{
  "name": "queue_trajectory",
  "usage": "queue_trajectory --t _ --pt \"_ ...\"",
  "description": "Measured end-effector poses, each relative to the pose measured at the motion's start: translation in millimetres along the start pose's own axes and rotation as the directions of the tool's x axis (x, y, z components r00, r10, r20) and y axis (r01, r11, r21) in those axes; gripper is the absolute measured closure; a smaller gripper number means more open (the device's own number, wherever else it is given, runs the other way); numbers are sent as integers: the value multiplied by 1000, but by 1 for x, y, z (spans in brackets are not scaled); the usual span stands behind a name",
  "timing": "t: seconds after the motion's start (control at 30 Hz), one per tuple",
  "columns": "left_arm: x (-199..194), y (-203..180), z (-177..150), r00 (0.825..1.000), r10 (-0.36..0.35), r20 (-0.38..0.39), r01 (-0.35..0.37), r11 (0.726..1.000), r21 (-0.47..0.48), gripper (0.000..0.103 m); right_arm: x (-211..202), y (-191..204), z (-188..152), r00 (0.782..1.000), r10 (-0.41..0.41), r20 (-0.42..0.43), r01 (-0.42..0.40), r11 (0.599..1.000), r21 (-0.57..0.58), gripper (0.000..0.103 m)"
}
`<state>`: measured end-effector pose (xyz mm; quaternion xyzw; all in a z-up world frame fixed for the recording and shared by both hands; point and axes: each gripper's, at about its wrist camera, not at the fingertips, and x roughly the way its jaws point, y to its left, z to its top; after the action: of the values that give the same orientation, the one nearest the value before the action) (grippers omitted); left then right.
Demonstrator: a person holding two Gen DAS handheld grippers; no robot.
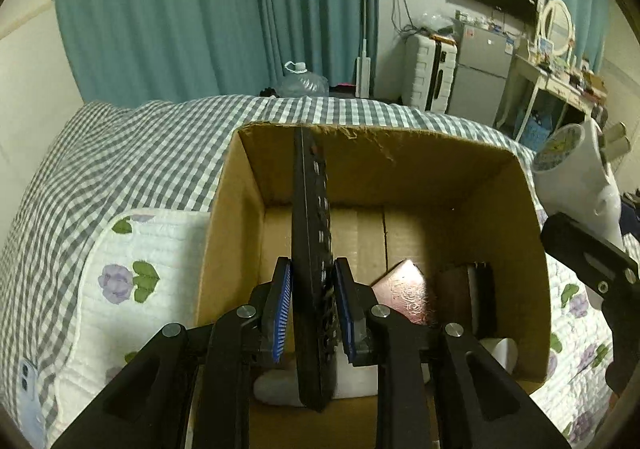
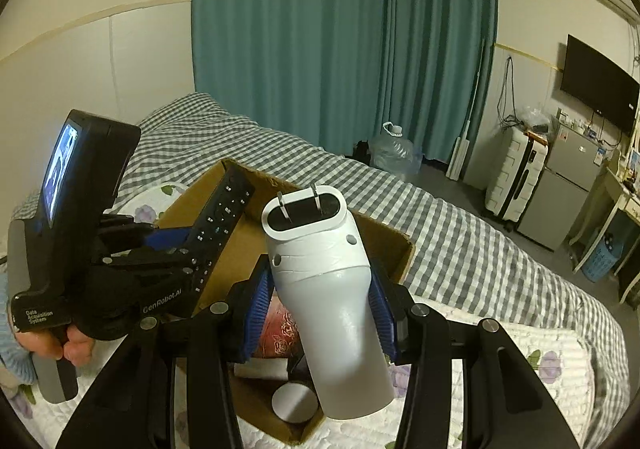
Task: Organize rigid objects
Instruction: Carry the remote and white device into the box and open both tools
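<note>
Left gripper (image 1: 313, 309): jaws closed to the width of a black remote (image 1: 310, 233), blue pads bearing on its two broad faces near the lower end. The remote stands on edge, running forward from the fingers and out over the open box (image 1: 224, 233), its far tip level with the far rim.

Right gripper (image 2: 320, 309): jaws held wide around a white plug-in device (image 2: 328, 289), pads on its tapered waist. The two-pin end (image 2: 298, 205) points forward and up; the round barrel end points back toward the camera. It hangs above the near half of the box.

Box, cardboard: sits on a floral quilt (image 1: 132, 249) directly ahead of and below both tools. Contents seen: a pink patterned item (image 1: 404, 295), a dark block (image 1: 472, 289) right of it, a white roll (image 2: 294, 403) at the near edge.

Handling, remote: judged light, stiff and slim; buttons give a poor seat, so a grip across the flat faces near mid-length should be steadier than the present end hold.

Handling, white device: judged hard, smooth and likely slippery; the taper could let it slide through the pads. Hold at the waist, keep off the pins.
</note>
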<state>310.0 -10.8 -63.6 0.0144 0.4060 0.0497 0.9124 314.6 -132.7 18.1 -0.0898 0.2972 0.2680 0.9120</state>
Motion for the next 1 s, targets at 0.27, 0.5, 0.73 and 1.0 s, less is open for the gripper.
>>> queue_trajectory --t 0.27,0.5,0.73,1.0 --pt "-14 10 1 999 7 38 -6 1000 -14 52 13 1 2 1000 8 -3 -8 1000 25 57" --pt "-25 19 1 995 16 94 -15 1000 -13 49 49 4 -1 998 18 -57 -14 998 58 57" --pt "-28 23 -2 987 8 159 -7 1000 -12 47 71 6 -7 997 37 -62 -31 996 87 42" --pt "-60 25 -1 972 26 233 -15 999 -51 43 41 -3 6 1000 -19 -25 21 995 101 41"
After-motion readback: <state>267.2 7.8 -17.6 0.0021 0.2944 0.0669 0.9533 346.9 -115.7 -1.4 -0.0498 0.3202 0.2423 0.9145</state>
